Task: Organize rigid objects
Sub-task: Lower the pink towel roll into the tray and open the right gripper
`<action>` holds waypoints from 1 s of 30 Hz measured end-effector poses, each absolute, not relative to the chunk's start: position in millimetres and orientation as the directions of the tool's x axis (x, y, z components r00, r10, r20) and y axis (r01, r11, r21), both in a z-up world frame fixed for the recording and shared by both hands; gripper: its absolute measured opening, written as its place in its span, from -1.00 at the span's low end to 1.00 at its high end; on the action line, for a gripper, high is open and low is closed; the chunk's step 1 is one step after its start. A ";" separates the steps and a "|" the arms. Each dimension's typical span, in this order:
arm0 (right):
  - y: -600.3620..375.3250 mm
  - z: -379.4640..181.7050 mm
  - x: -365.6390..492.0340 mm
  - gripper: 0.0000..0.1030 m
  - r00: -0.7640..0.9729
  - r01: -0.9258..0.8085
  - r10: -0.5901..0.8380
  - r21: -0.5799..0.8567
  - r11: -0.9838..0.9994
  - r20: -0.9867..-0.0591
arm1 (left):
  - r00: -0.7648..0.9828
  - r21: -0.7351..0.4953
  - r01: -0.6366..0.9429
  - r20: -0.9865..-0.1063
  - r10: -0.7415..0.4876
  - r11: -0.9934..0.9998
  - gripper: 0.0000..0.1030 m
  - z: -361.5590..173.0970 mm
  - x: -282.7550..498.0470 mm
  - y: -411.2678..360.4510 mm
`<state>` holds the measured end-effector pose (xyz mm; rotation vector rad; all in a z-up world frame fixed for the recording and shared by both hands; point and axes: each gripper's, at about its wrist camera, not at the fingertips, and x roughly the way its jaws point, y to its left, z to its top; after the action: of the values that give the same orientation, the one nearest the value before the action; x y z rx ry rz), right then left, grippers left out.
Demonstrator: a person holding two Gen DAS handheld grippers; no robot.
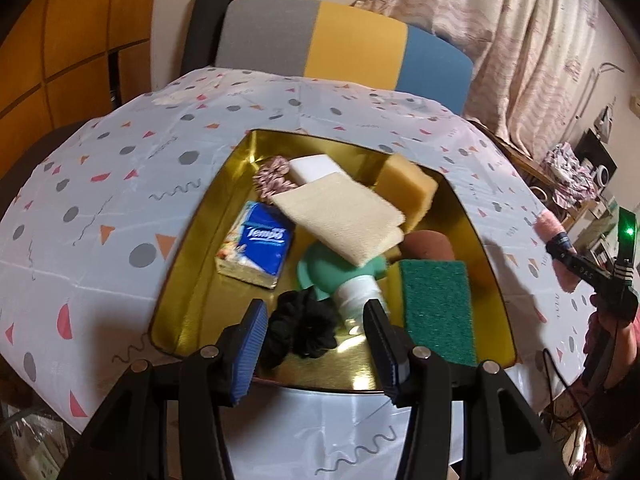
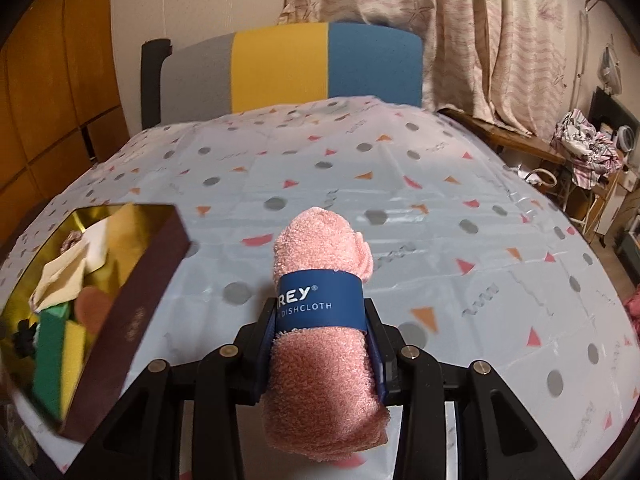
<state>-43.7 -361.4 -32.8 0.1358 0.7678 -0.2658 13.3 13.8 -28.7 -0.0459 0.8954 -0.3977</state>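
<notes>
A table under a pale tablecloth (image 2: 400, 216) printed with grey dots and pink and orange triangles fills both views, with a chair (image 2: 288, 68) striped grey, yellow and blue pushed against its far edge and patterned curtains (image 2: 460, 32) hanging behind. On the cloth sits a shallow gold-lined tin box (image 1: 192, 276), its outer wall dark maroon in the right wrist view.

Inside the box lie a blue Tempo tissue pack (image 1: 260, 244), a folded beige cloth (image 1: 344, 216) resting partly on a white sponge block (image 1: 316, 168), a yellow sponge (image 1: 408, 188), a patterned scrunchie (image 1: 272, 178), a brown round pad (image 1: 430, 244), a green scouring pad (image 1: 438, 308), a mint-green plastic piece (image 1: 320, 276) with a white cap (image 1: 358, 292) just beside it, and a black scrunchie (image 1: 304, 328) at the near edge.

The left gripper (image 1: 316, 316) hovers over the near part of the box with its blue-padded jaws spread wide, the black scrunchie and white cap between them, holding nothing.

The right gripper (image 2: 322, 320) is to the right of the box, above the bare tablecloth, with its jaws clamped on a rolled pink dishcloth (image 2: 320, 248) wrapped in a blue paper band reading "DISHCLOTH". The roll points forward, away from the camera, its far end sticking out past the fingertips. In the left wrist view the same roll appears at the right edge, beyond the box's right wall.
</notes>
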 end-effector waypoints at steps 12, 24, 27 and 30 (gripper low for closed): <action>-270.9 -15.8 -40.7 -0.23 0.690 0.119 -0.057 0.036 0.992 -0.721 | 0.556 -0.212 0.353 -0.736 -0.386 0.911 -0.02 -20.9 5.9 2.9; -200.6 -8.2 -24.4 -0.23 0.683 -0.026 0.066 0.066 0.998 -0.728 | 0.590 -0.192 0.317 -0.727 -0.352 0.929 -0.02 -15.8 3.9 17.1; -192.8 -8.4 -16.9 -0.23 0.675 -0.041 0.082 0.074 0.996 -0.733 | 0.610 -0.143 0.283 -0.737 -0.293 0.948 -0.02 -14.5 3.8 18.4; -187.1 -9.7 -5.1 -0.23 0.661 -0.052 0.087 0.070 0.996 -0.745 | 0.624 -0.112 0.256 -0.740 -0.253 0.960 -0.02 -14.2 3.5 21.8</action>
<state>-5.1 -187.1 -9.7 0.0436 0.8452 0.0784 3.5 21.8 -14.2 0.0042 0.8484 -0.2923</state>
